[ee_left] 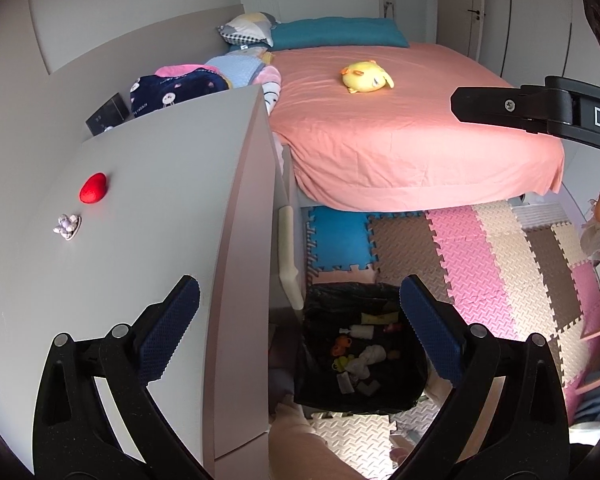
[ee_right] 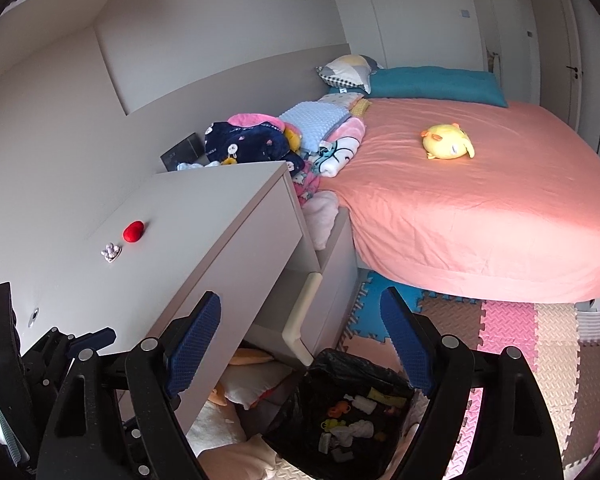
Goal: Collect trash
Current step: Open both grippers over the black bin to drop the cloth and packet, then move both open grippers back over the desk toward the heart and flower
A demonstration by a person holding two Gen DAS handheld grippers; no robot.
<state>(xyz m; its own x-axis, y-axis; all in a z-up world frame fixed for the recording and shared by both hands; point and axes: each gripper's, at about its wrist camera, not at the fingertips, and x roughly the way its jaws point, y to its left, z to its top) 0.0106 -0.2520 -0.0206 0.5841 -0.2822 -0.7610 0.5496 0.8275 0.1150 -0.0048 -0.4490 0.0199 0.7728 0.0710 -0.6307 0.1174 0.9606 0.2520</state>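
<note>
Glossy black plastic bin liner [ee_left: 414, 392], matt smooth grey desk top [ee_left: 160, 208], embossed foam floor mats [ee_left: 472, 256], wrinkled pink cloth bedsheet [ee_left: 400, 140]

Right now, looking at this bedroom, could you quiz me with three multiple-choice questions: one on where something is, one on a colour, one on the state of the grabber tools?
1. Where is the yellow plush toy?
A. on the pink bed
B. in the bin
C. on the desk

2. What colour is the small rounded object on the desk top?
A. green
B. red
C. black

3. How do the left gripper and right gripper stand?
A. both clamped on trash
B. one holds a pillow
C. both open, empty

Answers:
1 A, it lies on the pink sheet.
2 B, it is bright red beside a small trinket.
3 C, only the trash bin below shows between their fingers.
</note>
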